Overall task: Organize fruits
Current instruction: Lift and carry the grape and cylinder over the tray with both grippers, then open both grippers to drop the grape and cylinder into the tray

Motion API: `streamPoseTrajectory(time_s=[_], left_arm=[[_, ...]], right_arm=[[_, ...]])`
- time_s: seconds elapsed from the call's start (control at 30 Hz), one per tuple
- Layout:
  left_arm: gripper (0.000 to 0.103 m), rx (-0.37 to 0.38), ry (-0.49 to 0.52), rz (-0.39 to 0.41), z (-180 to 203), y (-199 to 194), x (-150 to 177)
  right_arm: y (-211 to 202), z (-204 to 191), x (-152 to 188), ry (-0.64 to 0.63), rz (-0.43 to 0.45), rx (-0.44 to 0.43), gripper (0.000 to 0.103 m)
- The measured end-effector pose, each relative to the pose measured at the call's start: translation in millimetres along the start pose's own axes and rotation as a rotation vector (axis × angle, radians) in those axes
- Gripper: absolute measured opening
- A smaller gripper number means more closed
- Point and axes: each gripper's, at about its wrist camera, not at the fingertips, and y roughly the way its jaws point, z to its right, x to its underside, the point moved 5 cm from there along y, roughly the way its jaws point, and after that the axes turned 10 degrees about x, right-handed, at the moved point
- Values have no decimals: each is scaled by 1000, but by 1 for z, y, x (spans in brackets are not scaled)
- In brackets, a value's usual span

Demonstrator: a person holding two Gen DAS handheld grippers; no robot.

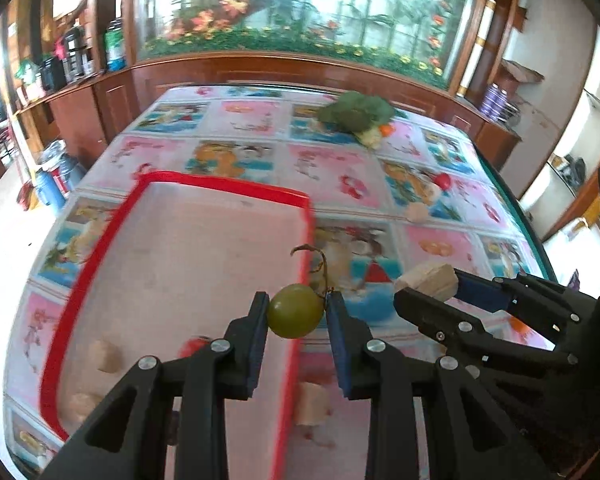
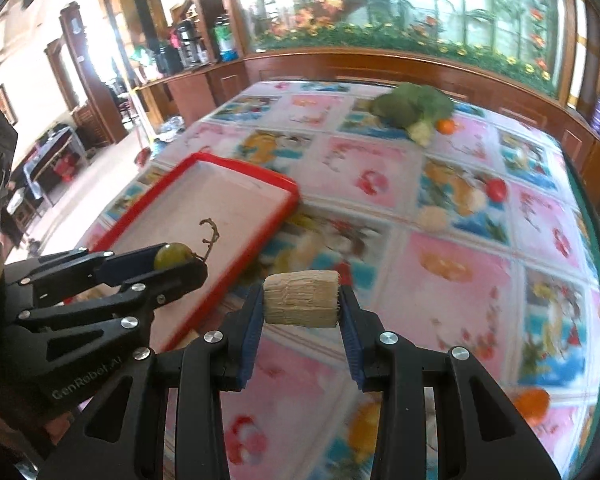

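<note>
Left wrist view: the left gripper pinches a green grape, stem attached, above the right rim of the red-edged tray; pale chunks lie inside the tray. Beside it, the right gripper clamps a pale sugarcane piece.

Right wrist view: the right gripper holds the sugarcane piece over the cartoon tablecloth; broccoli sits at the far edge.

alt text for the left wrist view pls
The left gripper holds a green grape above the right edge of a red-rimmed tray. Beside it, the right gripper holds a pale fibrous chunk over the patterned tablecloth.
</note>
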Motion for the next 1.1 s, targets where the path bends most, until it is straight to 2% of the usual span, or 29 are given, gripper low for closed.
streamPoseTrajectory(time_s=[0.27,0.47,0.6,0.9,1.1], left_arm=[[32,-90,-83,16,-62,-5,-7],[32,-166,-138,-1,-107,2,-4],[32,-189,-175,-25,-130,12,-1],[32,-204,-205,-60,-146,29,8],[32,-210,-209,-76,-148,37,11]], right_arm=[[26,-55,-25,-75,-6,-66,36],[50,-87,-35,-123,-25,-95,36],[71,-103,-35,-154,-64,-106,36],[101,-119,-25,-199,-130,-111,36],[107,-120,-24,-211,-136,-108,36]])
